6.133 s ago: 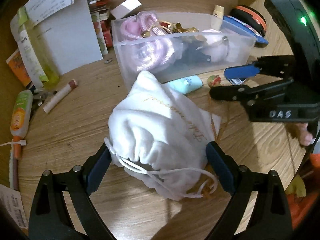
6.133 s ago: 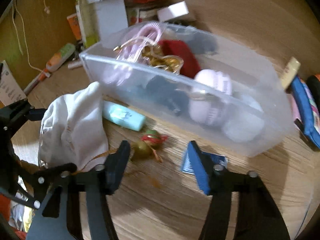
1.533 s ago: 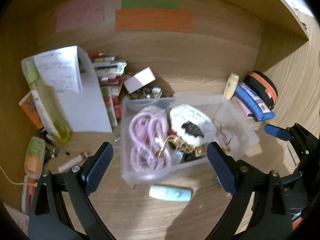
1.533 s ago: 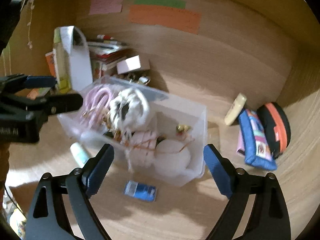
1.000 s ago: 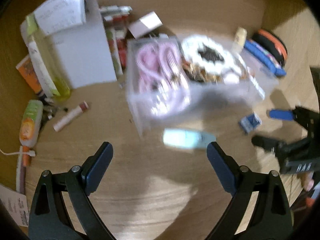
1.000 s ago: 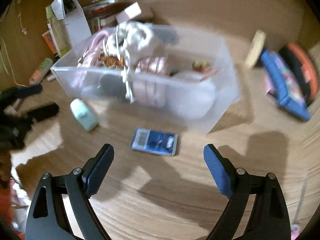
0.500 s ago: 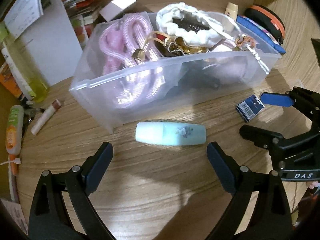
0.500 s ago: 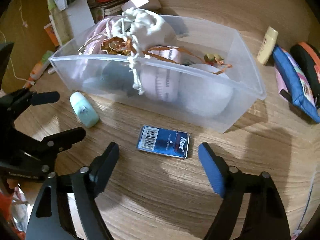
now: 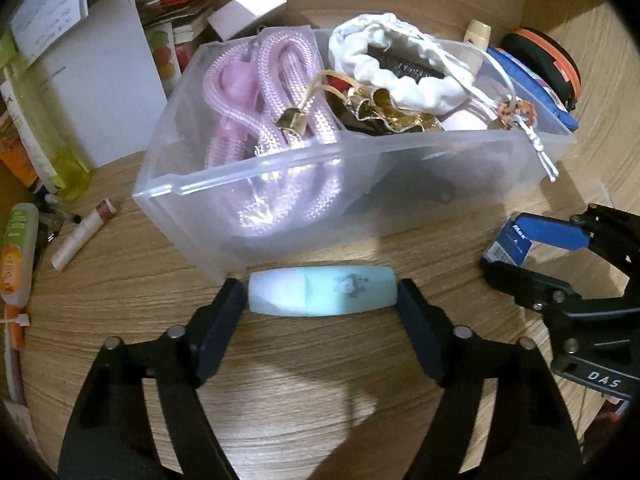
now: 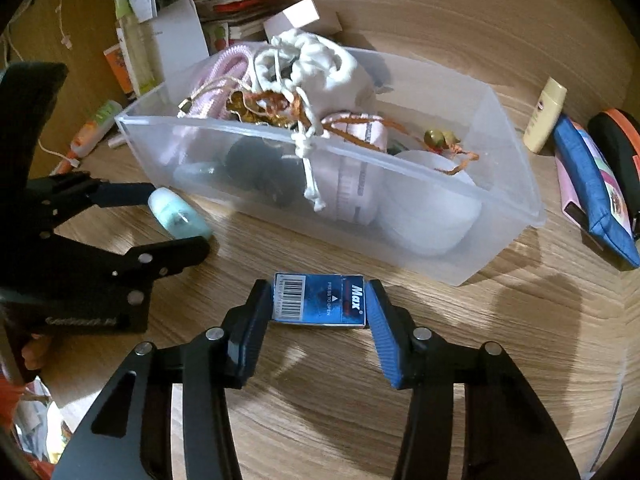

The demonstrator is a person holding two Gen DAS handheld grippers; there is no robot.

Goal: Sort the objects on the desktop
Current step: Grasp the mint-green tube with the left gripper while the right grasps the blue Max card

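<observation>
The pale green tube (image 9: 322,290) lies on the worktop (image 9: 280,392) just in front of the clear bin (image 9: 320,184), and the left tool (image 9: 320,300) clamps it end to end. Beside it, the right tool (image 10: 317,300) grips the blue box (image 10: 319,300) by its short sides. Inside the bin sit a pink rope (image 9: 256,92) and a white pouch (image 9: 400,68).

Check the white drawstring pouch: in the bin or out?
In. The white pouch sits atop the clutter inside the clear bin, mouth gaping, its cord hanging over the front wall.
</observation>
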